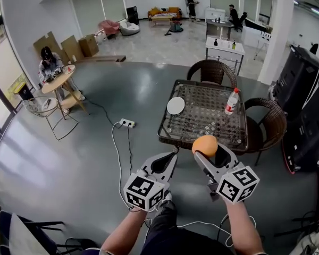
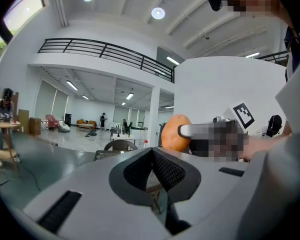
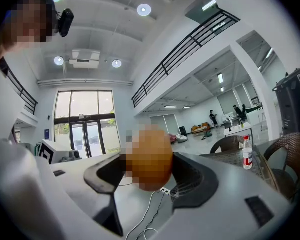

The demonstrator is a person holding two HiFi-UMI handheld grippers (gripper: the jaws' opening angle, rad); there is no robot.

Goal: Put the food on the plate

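Above the near edge of the square dark wicker glass-topped table (image 1: pixel 167 134), the left gripper (image 1: pixel 173 154) has its jaws pressed together on nothing. The right gripper (image 1: pixel 206 151) clamps a round orange food item (image 1: pixel 204 144). A round white plate (image 1: pixel 175 105) lies on the table's far-left part.

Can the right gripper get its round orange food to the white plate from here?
Probably yes: the right gripper, gripping the round orange food, hovers at the dark table's near edge; the round white plate lies bare and unblocked.
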